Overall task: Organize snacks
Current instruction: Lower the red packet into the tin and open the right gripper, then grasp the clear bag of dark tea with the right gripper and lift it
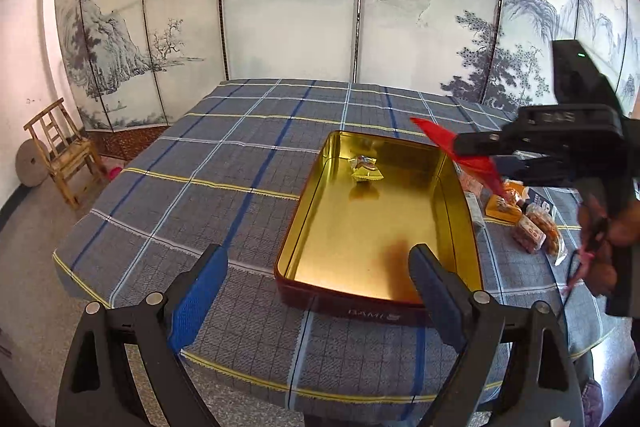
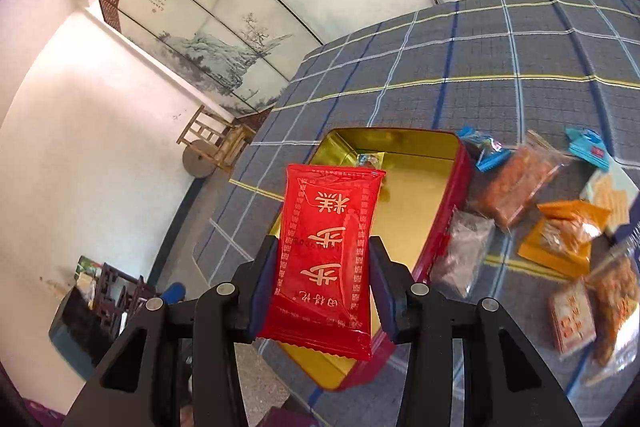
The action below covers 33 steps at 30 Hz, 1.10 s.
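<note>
I am only getting started — the gold tin (image 1: pixel 376 227) on the checked cloth is holding just one small wrapped sweet (image 1: pixel 365 171) near its far end, while the heap of snack packets (image 2: pixel 560 227) is still lying on the cloth just beside the tin's right wall. My right gripper (image 2: pixel 326 283) is pinching the red packet (image 2: pixel 328 259) by its sides, jaws closed partway onto it, carrying it above the tin. My left gripper (image 1: pixel 316 287) is hanging wide open — holding nothing — at the tin's near rim.
</note>
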Each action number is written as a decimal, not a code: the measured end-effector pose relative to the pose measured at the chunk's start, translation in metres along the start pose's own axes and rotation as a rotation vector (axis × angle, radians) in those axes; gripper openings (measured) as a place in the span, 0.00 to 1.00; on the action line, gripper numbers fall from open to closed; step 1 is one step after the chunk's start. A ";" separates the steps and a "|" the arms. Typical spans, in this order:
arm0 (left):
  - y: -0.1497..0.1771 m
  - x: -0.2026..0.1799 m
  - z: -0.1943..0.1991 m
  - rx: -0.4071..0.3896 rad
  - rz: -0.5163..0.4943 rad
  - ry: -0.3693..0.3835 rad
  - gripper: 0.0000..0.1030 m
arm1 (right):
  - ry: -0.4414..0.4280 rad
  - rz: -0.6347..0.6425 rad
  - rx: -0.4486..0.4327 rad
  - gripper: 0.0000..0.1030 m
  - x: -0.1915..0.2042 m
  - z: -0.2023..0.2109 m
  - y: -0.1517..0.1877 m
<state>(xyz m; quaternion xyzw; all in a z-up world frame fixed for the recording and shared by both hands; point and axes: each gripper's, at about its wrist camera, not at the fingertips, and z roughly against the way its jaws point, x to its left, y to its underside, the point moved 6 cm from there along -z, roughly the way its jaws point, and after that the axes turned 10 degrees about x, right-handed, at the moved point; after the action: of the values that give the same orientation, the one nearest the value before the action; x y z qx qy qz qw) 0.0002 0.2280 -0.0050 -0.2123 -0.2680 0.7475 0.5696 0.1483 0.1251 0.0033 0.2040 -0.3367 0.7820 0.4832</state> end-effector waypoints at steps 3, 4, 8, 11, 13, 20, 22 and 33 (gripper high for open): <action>0.006 0.002 0.005 -0.008 -0.029 -0.014 0.87 | 0.025 -0.013 0.028 0.44 -0.005 -0.030 -0.017; 0.007 0.002 0.005 -0.007 -0.035 -0.015 0.87 | 0.027 -0.019 0.037 0.44 -0.006 -0.039 -0.023; 0.010 0.002 0.000 0.012 -0.027 0.011 0.87 | 0.069 0.001 0.068 0.44 -0.009 -0.070 -0.037; 0.012 -0.001 -0.004 0.026 -0.024 0.027 0.87 | 0.077 0.025 0.068 0.45 -0.010 -0.082 -0.045; 0.013 -0.005 -0.006 0.036 -0.033 0.035 0.87 | 0.052 0.059 0.064 0.55 -0.008 -0.076 -0.047; 0.011 -0.018 -0.003 0.022 -0.050 0.064 0.87 | 0.223 0.462 0.186 0.79 -0.024 -0.006 -0.008; 0.010 -0.025 -0.005 0.033 -0.052 0.076 0.87 | 0.348 0.601 0.264 0.79 -0.030 -0.003 0.005; 0.002 -0.057 -0.008 0.050 -0.117 0.044 0.88 | 0.451 0.996 0.489 0.78 -0.052 -0.055 0.025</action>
<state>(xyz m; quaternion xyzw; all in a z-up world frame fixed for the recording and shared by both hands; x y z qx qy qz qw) 0.0184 0.1732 -0.0118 -0.1984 -0.2484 0.7145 0.6232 0.1495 0.1244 -0.0763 -0.0440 -0.0912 0.9932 0.0572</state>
